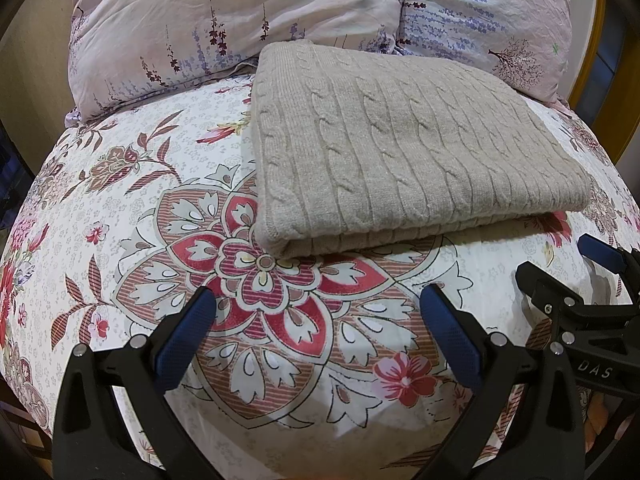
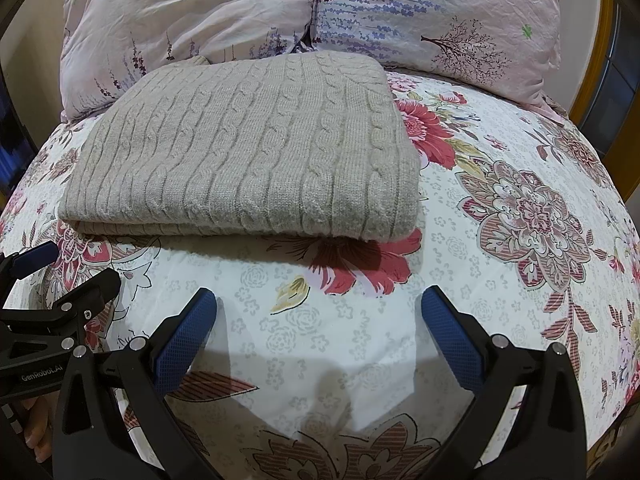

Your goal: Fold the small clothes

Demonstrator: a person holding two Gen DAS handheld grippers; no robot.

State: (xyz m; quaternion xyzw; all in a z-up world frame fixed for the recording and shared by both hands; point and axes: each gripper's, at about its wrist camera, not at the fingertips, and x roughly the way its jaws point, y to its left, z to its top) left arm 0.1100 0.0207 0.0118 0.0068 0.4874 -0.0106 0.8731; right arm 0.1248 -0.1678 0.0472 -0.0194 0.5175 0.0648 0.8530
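A beige cable-knit sweater (image 1: pixel 404 148), folded into a neat rectangle, lies on a floral bedsheet (image 1: pixel 160 208), its far edge touching two pale pillows (image 2: pixel 200 12) at the head of the bed. The left gripper (image 1: pixel 318 308) and right gripper (image 2: pixel 318 308) hover near its front edge, jaws apart, holding nothing

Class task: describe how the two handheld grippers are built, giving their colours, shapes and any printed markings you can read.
Both the left gripper and the right gripper have black angular plastic arms with silver pivot pins. Their jaws carry blue textured pads. In the left wrist view, the right gripper's body reads "DAS"; in the right wrist view, the left gripper's body reads "GenRobot.AI". No cables or sleeves show.
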